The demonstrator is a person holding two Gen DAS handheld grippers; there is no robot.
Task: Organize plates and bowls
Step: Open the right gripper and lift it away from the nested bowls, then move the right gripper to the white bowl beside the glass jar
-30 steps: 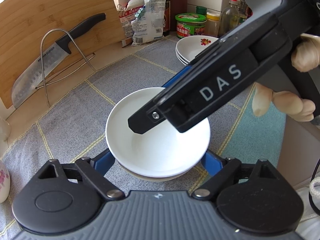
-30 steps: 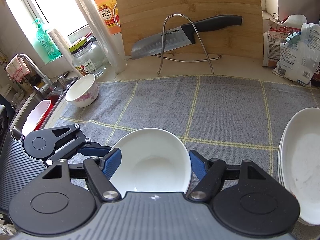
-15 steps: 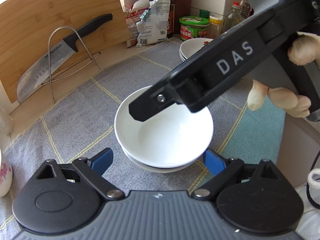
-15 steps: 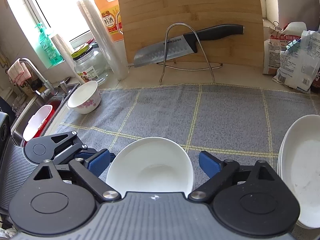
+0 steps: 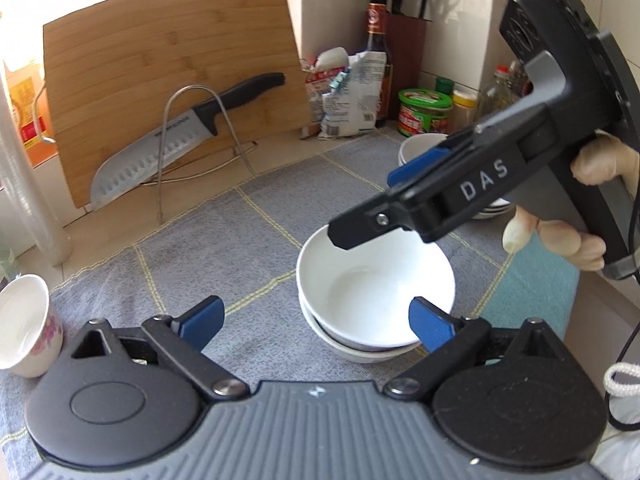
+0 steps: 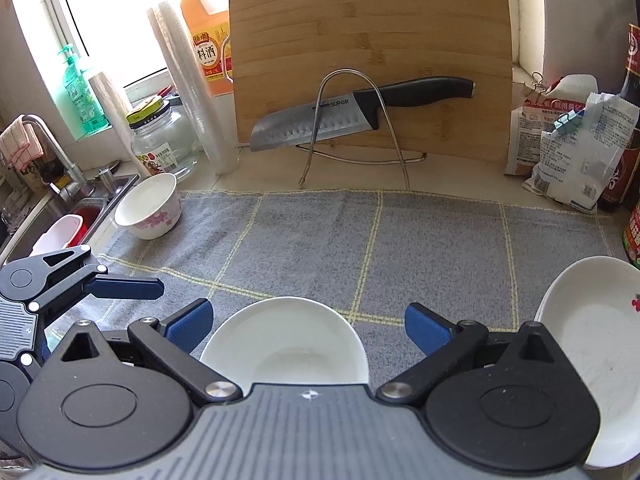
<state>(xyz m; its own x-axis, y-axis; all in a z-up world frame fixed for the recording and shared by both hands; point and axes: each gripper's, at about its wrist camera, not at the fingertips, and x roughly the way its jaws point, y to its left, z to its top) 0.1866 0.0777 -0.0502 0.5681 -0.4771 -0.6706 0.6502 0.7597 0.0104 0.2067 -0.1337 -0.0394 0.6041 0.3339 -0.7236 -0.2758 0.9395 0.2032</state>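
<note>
Two plain white bowls sit nested on the grey checked mat. My right gripper hovers over them. Its jaws are opening, and the top bowl lies between the blue pads, which stand clear of its rim. My left gripper sits just in front of the stack and a little to its left. Its jaws are opening too, and nothing is gripped. A stack of white plates with a red flower mark stands to the right. A flowered bowl stands at the mat's left end.
A wooden cutting board leans on the back wall, with a knife on a wire stand in front of it. The sink lies to the left. Bags, jars and bottles crowd the back right corner.
The right jaws spread wide and let go of the top bowl, which now rests in the lower one. The left gripper drew back and left, away from the stack.
</note>
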